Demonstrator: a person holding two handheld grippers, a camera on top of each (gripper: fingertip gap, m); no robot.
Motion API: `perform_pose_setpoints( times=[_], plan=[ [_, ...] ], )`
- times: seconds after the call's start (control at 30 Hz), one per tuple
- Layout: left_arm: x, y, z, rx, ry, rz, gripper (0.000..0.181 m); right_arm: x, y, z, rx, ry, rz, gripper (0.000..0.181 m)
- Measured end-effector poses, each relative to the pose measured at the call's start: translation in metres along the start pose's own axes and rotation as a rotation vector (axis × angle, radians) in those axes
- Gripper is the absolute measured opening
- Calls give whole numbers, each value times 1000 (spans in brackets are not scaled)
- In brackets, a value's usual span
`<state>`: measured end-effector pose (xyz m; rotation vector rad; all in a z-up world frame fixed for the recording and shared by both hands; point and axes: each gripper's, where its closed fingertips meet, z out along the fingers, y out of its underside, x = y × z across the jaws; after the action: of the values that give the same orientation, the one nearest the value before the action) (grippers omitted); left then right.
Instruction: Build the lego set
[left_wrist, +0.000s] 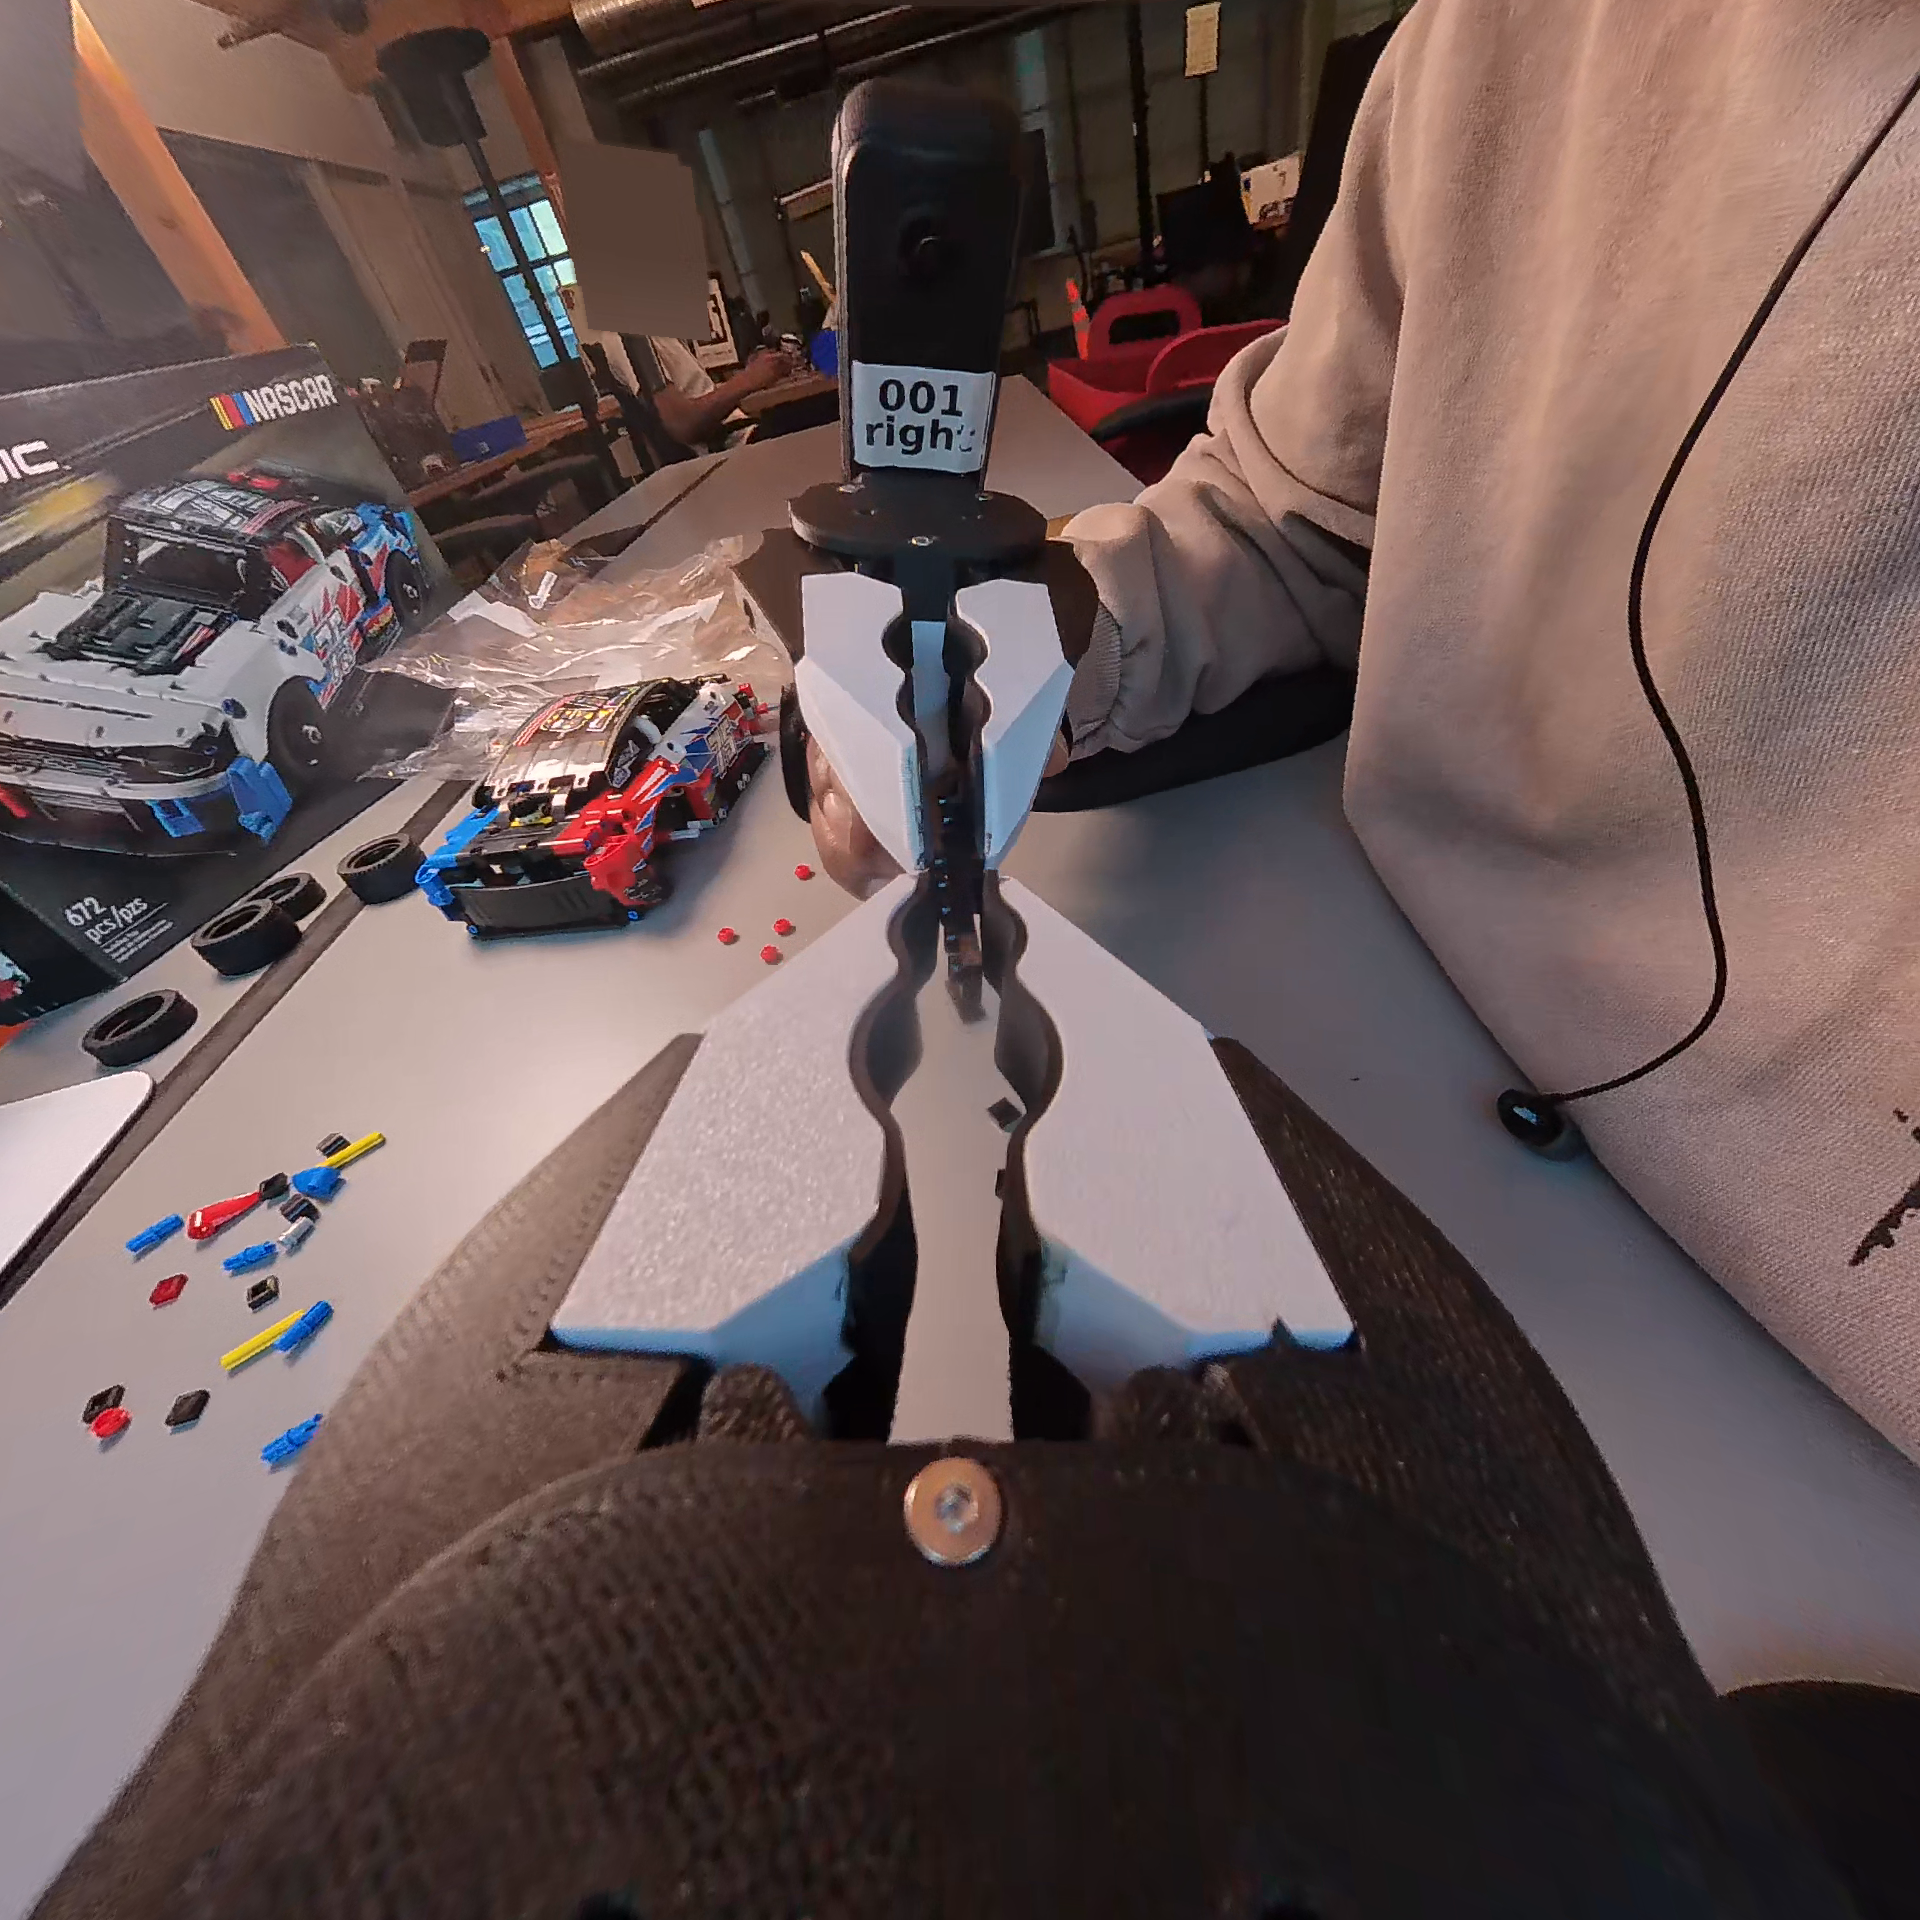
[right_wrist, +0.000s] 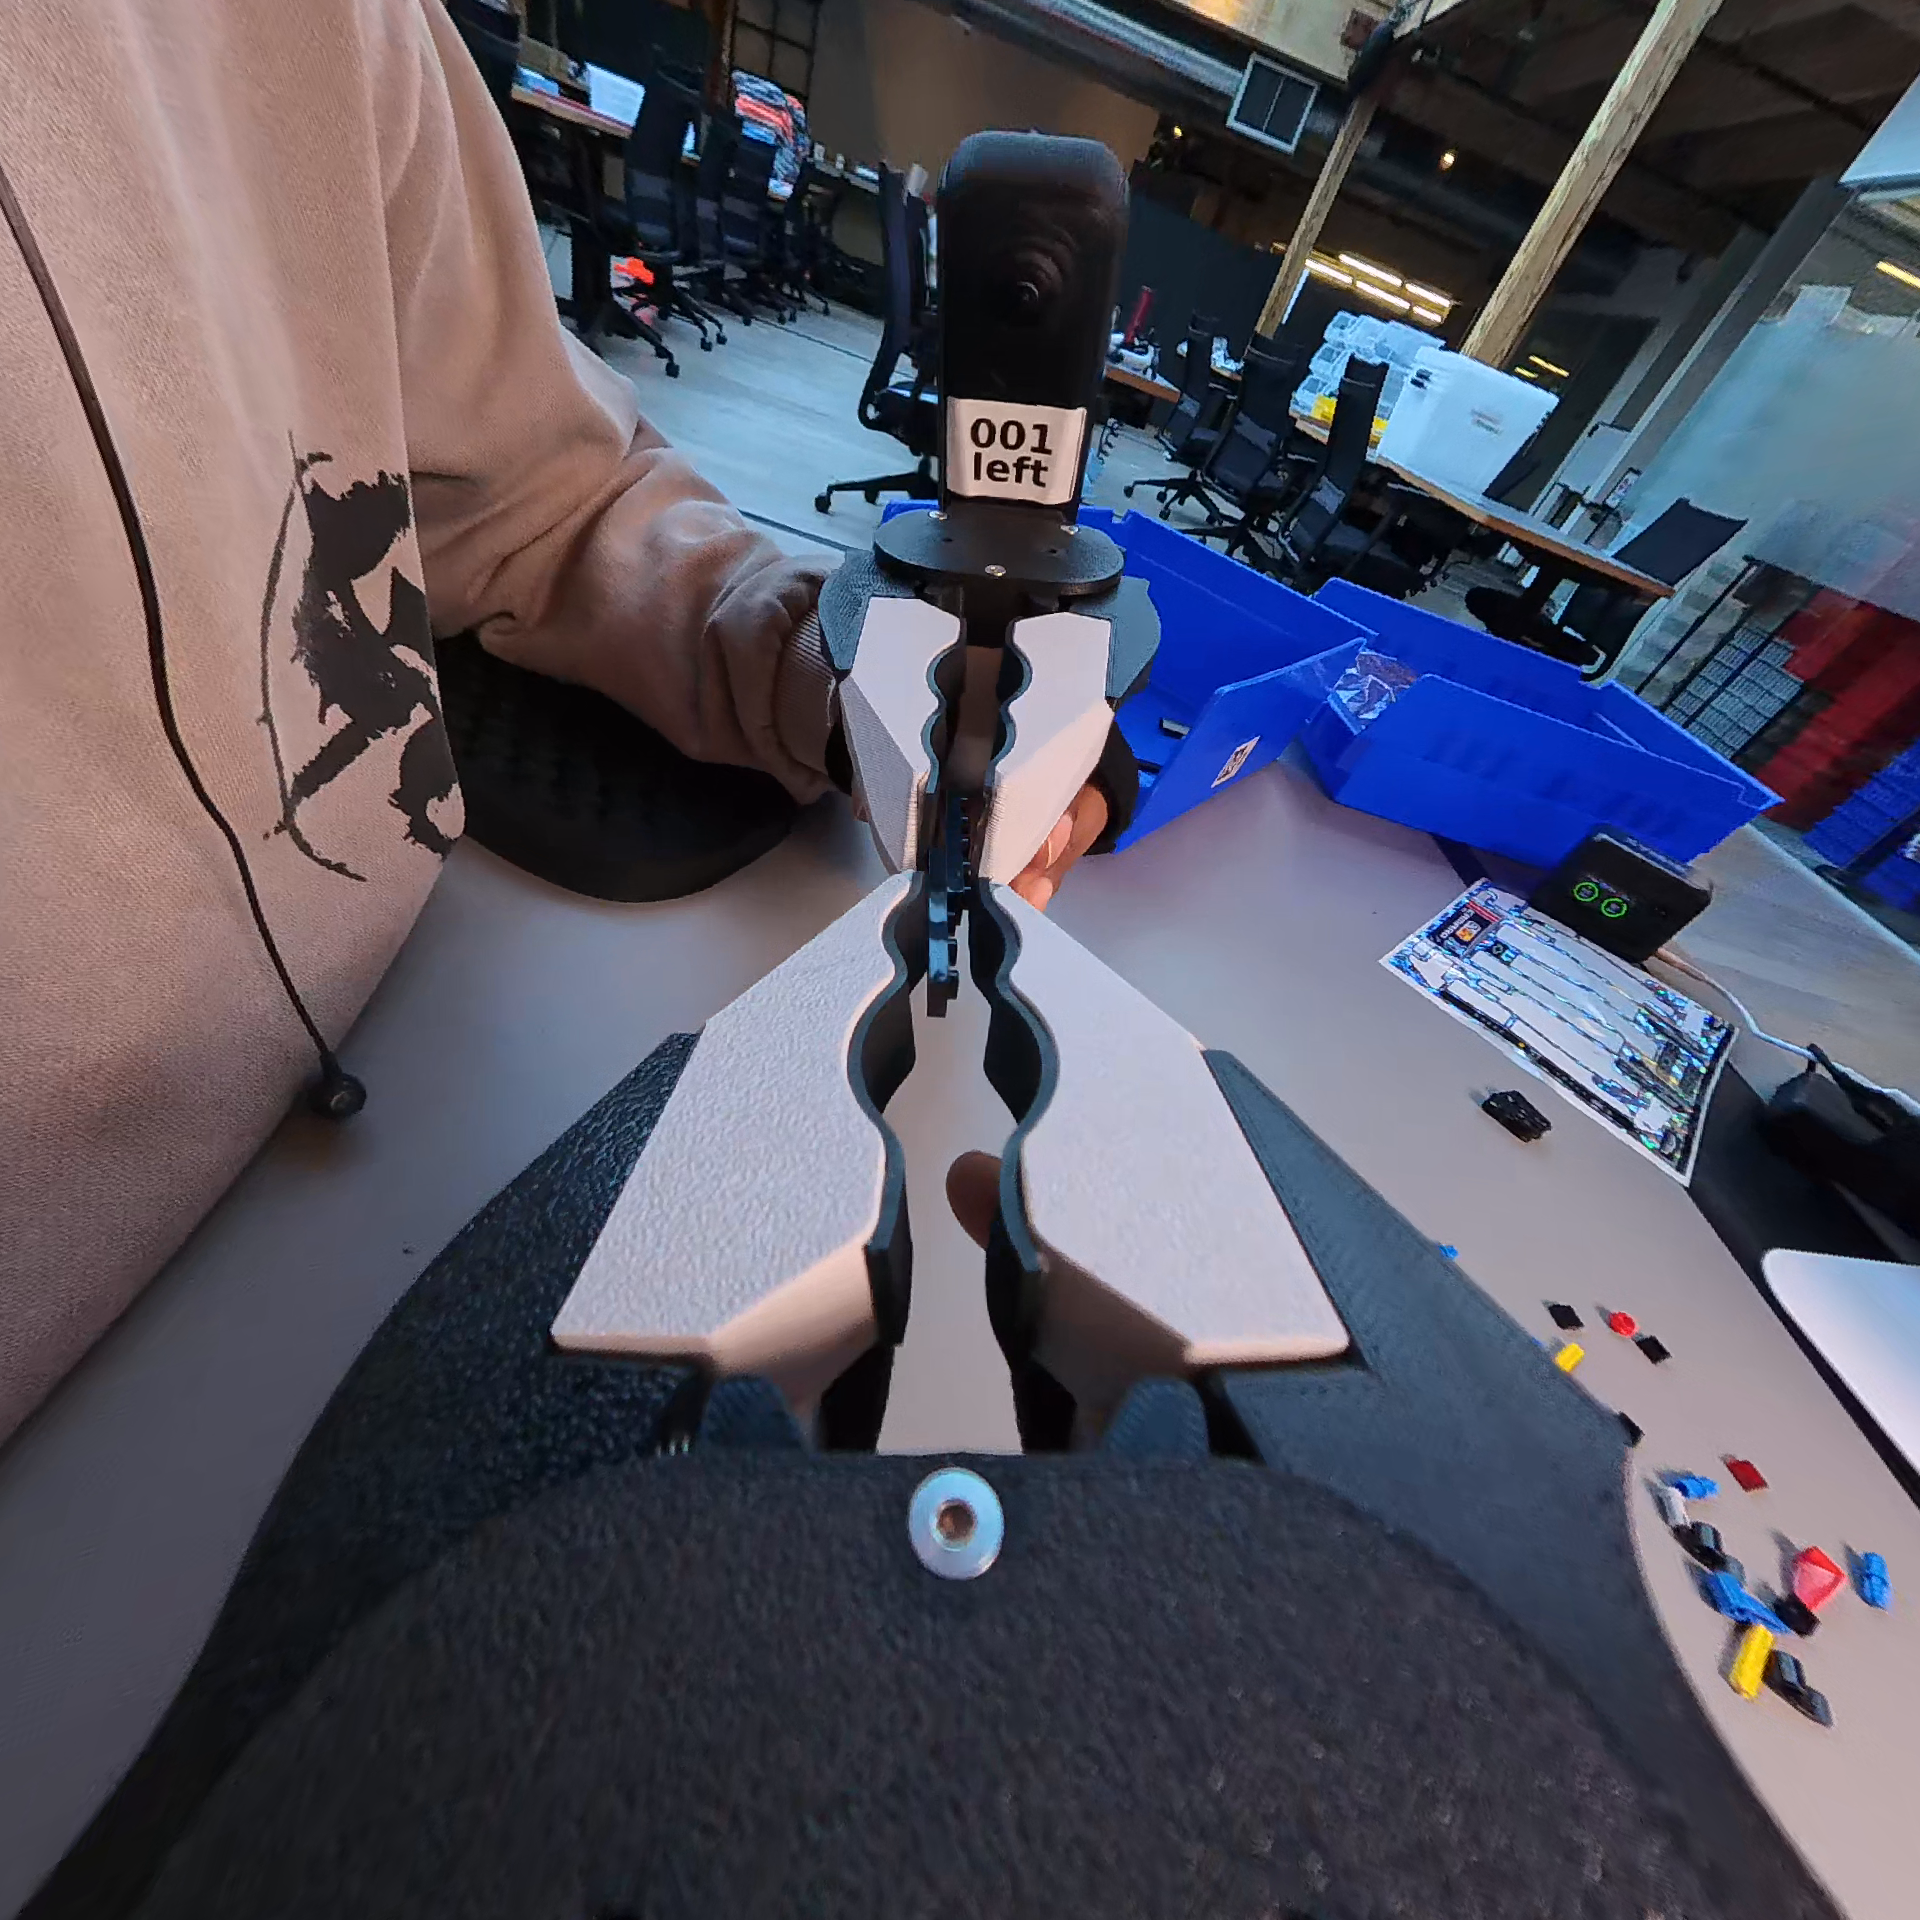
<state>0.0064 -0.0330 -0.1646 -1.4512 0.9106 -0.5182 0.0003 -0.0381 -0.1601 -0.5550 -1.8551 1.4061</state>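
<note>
My two grippers meet tip to tip above the grey table (left_wrist: 520, 1039), both shut on one thin black Lego beam with holes. In the left wrist view my left gripper (left_wrist: 954, 885) holds the near end of the beam (left_wrist: 962, 971), and the right gripper (left_wrist: 951, 847) clamps its far part. In the right wrist view my right gripper (right_wrist: 948, 885) grips the beam (right_wrist: 943, 961), and the left gripper (right_wrist: 954, 847) faces it. The partly built red, blue and black car (left_wrist: 613, 800) stands to the left, without wheels.
The set's box (left_wrist: 187, 644), several black tyres (left_wrist: 244, 935), clear bags (left_wrist: 582, 613), small red studs (left_wrist: 769, 935) and loose pieces (left_wrist: 249, 1247) lie to the left. Blue bins (right_wrist: 1507, 748), a sticker sheet (right_wrist: 1558, 1018) and a black device (right_wrist: 1621, 894) sit beyond. A person's torso is close by. The tips of both grippers are at nearly the same place.
</note>
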Motion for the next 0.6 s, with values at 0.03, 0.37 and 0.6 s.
perform_pose_setpoints(
  times=[0.03,0.37,0.6],
  plan=[
    [0,1,0,-5,2,-3,6,0,1,0,-4,0,-1,5],
    [-17,13,-5,44,18,-264,23,14,15,-2,-74,109,-170,5],
    [-14,23,2,-4,66,-402,21,13,25,2,-173,187,-468,6]
  ],
)
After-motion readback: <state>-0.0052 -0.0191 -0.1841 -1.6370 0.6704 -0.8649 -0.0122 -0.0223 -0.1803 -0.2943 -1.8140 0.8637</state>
